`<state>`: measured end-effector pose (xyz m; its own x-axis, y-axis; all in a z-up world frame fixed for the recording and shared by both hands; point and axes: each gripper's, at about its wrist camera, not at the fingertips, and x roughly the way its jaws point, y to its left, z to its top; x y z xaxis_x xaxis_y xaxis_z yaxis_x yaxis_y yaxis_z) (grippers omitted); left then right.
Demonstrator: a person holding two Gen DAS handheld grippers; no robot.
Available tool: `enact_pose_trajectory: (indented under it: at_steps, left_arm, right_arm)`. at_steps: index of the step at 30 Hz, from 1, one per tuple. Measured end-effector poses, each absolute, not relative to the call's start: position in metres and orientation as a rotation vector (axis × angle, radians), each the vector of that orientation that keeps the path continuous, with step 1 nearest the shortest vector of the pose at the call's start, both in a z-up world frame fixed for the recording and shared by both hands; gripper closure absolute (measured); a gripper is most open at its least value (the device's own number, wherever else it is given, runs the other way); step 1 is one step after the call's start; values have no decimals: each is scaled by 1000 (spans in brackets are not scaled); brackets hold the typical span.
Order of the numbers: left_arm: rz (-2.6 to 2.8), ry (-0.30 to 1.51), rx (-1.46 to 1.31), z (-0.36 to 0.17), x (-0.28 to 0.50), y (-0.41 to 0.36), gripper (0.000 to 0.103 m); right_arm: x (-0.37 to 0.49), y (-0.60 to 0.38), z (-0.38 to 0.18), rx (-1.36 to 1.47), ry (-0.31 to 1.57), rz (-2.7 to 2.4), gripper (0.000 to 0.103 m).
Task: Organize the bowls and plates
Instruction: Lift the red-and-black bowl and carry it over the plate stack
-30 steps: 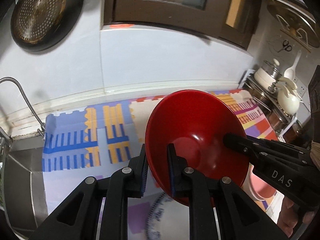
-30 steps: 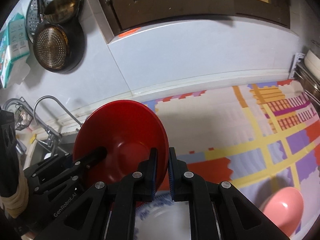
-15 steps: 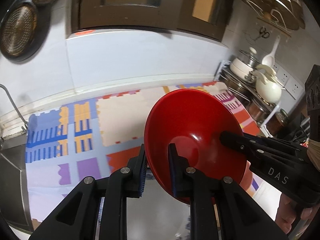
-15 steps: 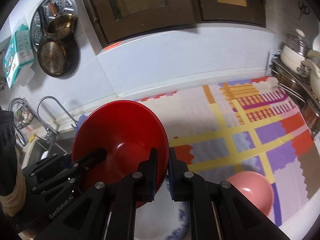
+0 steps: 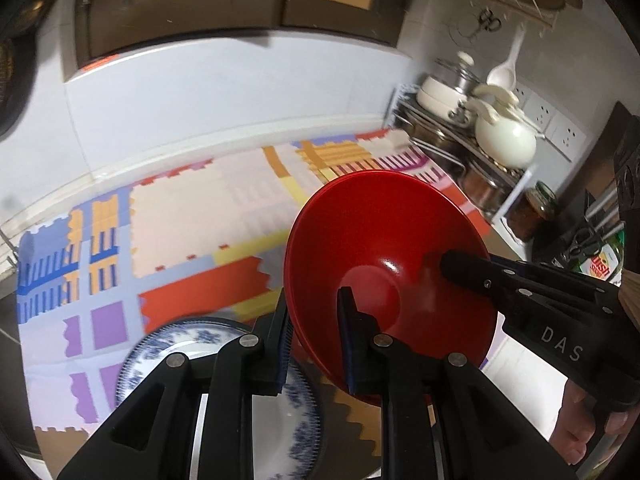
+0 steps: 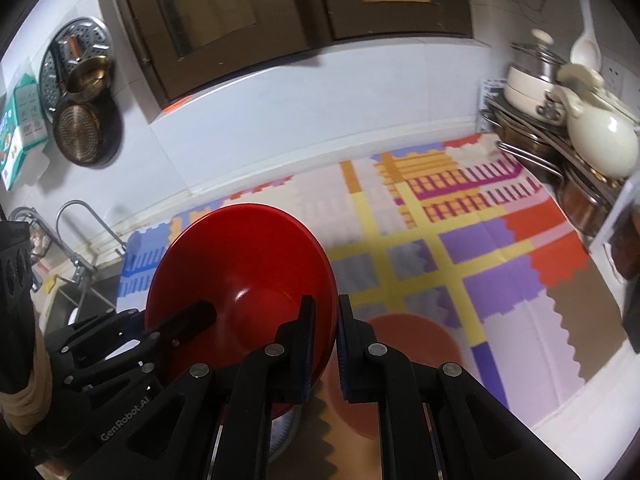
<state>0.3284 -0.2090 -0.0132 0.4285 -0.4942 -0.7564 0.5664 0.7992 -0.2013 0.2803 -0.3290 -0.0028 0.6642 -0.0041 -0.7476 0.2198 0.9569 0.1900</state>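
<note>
A glossy red bowl (image 5: 380, 232) hangs tilted above the counter, held on two sides. My left gripper (image 5: 314, 340) is shut on its near rim, one pad inside the bowl and one outside. My right gripper (image 6: 323, 340) is shut on the opposite rim of the red bowl (image 6: 240, 256). A blue-and-white plate (image 5: 192, 344) lies on the patterned mat (image 5: 180, 208) below and to the left of the bowl. A pink bowl (image 6: 412, 340), blurred, sits on the mat just beyond my right fingertips.
A metal rack with pots and a white kettle (image 6: 600, 140) stands at the counter's right end. A jar (image 5: 534, 212) stands near its front. The sink and faucet (image 6: 76, 232) are at the left, with pans (image 6: 80, 132) hanging on the wall.
Both grippers have carried the red bowl to the right along the counter. The rack and kettle have come closer, the sink has slid left, and the pink bowl now lies just ahead of the right gripper.
</note>
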Motion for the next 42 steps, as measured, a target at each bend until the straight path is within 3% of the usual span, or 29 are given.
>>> enact_pose_trajectory:
  at_steps: [32, 35, 40, 42]
  left_arm:
    - [-623, 1058, 315, -100, 310, -298, 76]
    - [-631, 1050, 321, -99, 309, -300, 71]
    - [-633, 999, 361, -94, 305, -302, 48]
    - [-637, 970, 374, -89, 303, -302, 44]
  right_arm:
    - [257, -412, -92, 344, 1027, -183, 91]
    - [257, -413, -96, 345, 1037, -187, 91]
    - [257, -413, -97, 340, 1035, -182, 91]
    - [257, -412, -97, 327, 1036, -184, 91]
